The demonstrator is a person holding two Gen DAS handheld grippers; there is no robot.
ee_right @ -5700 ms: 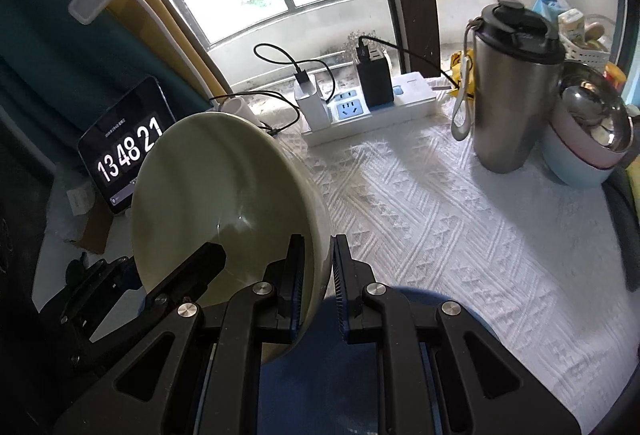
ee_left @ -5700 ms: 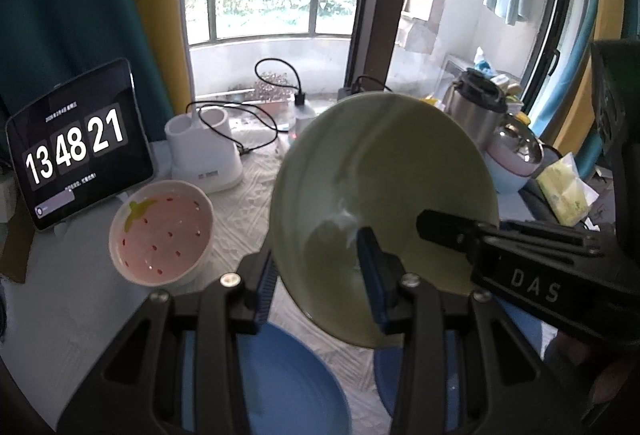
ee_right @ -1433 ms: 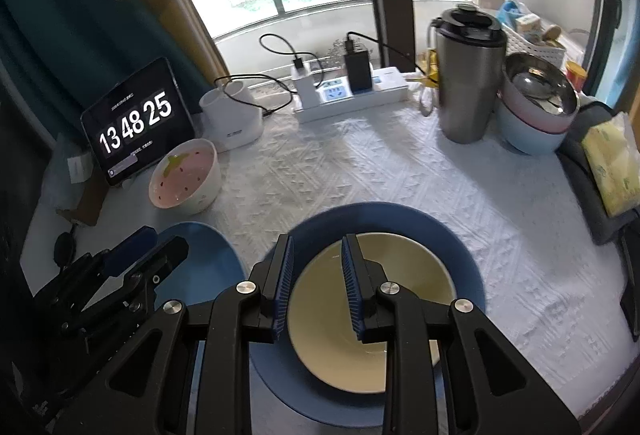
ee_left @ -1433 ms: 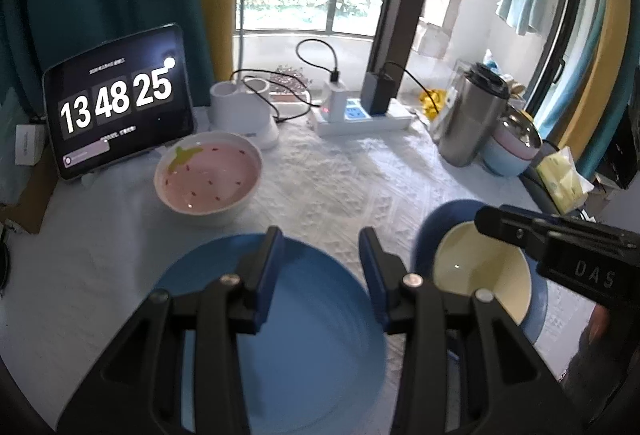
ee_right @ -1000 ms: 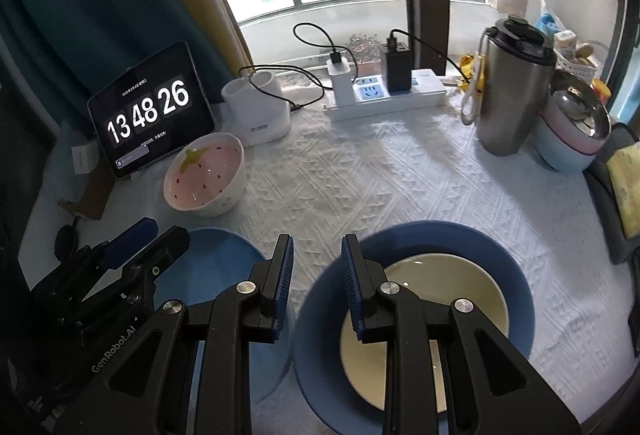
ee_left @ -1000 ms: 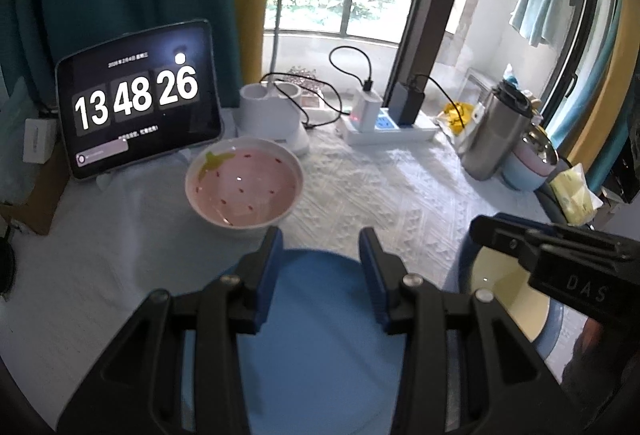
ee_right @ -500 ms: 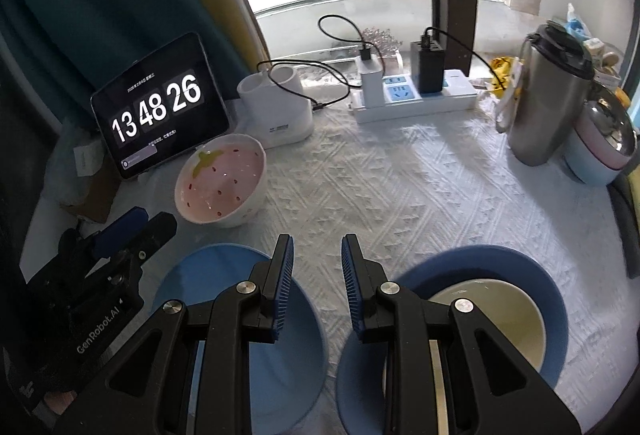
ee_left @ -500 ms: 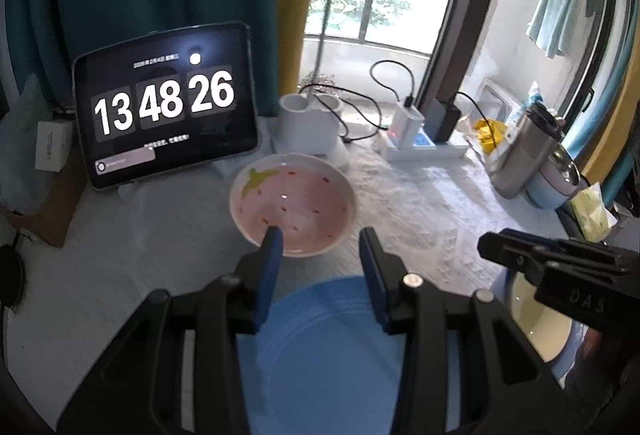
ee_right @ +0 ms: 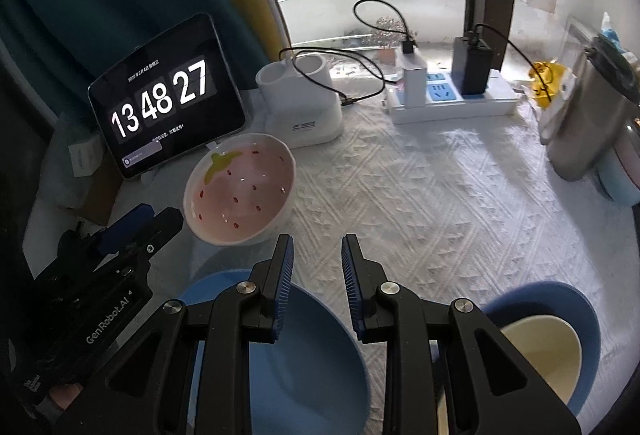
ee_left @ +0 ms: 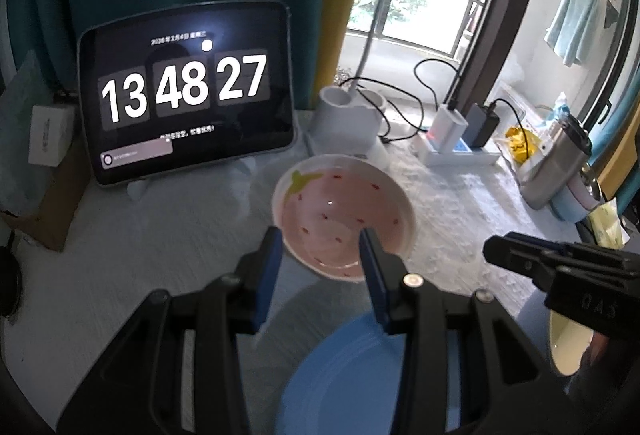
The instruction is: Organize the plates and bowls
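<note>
Left gripper (ee_left: 320, 255) part open, nothing between the blue pads, poised over the near rim of the pink strawberry-patterned ceramic bowl (ee_left: 340, 211), which sits on the white textured tablecloth (ee_right: 420, 195) just in front of the black tablet clock (ee_left: 188, 91). Right gripper (ee_right: 316, 255) narrowly open and likewise empty, hovering above cloth between the empty round blue plate (ee_right: 304, 363) and the second blue plate carrying the cream glazed bowl (ee_right: 540, 351). Likely next step: lifting the pink bowl onto the empty blue plate. Main risk: a thin, glossy rim slipping from a one-sided pinch, tipping the bowl back onto the cloth or against the tablet (propped upright, easily knocked). Further risk: the two grippers fouling each other over the plate, given how near they stand. Charging cables (ee_right: 380, 35) and white holder (ee_right: 300, 103) close behind; an overshoot could snag them.
</note>
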